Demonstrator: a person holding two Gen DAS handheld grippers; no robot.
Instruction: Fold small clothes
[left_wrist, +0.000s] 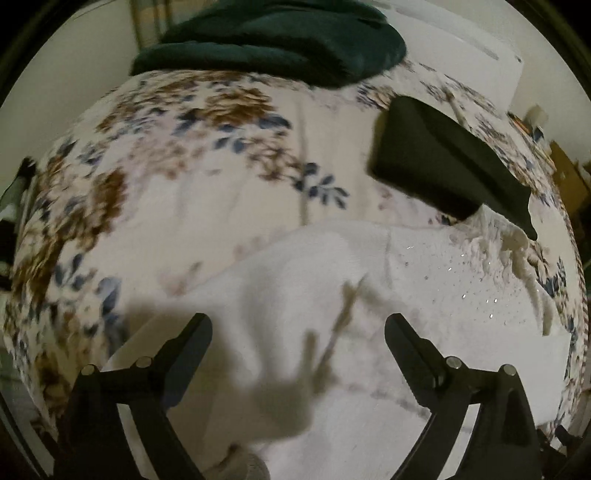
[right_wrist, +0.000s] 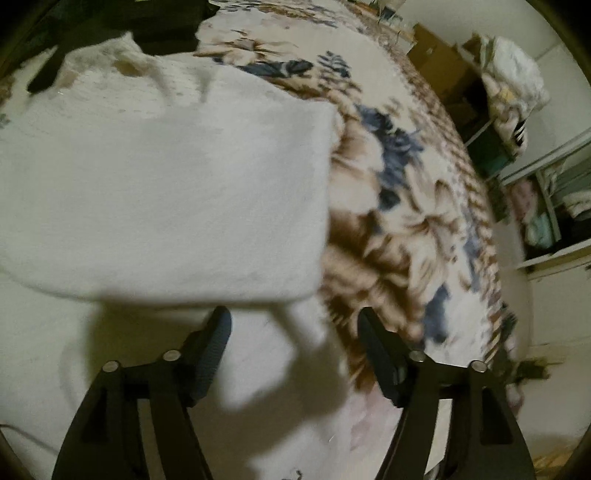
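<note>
Your left gripper (left_wrist: 298, 332) hangs with its jaws spread wide over the white garment (left_wrist: 295, 295), nothing between them, and your right gripper (right_wrist: 294, 325) is spread too, its fingers either side of a loose white flap without pinching it. The garment lies on the floral bedspread (left_wrist: 155, 177), partly folded, with 1 thick layer doubled over in the right wrist view. The likely trouble is that this upper layer springs back or slides, since nothing pins it and the fabric looks soft, fuzzy and bulky. A careless finger could also snag the fringed, sequinned edge (left_wrist: 491, 258) near the black folded item (left_wrist: 436, 162) and drag the fold crooked. The bedspread looks plush and yielding, so creases may not press flat. A dark green cloth (left_wrist: 273, 37) lies bunched at the far side.
</note>
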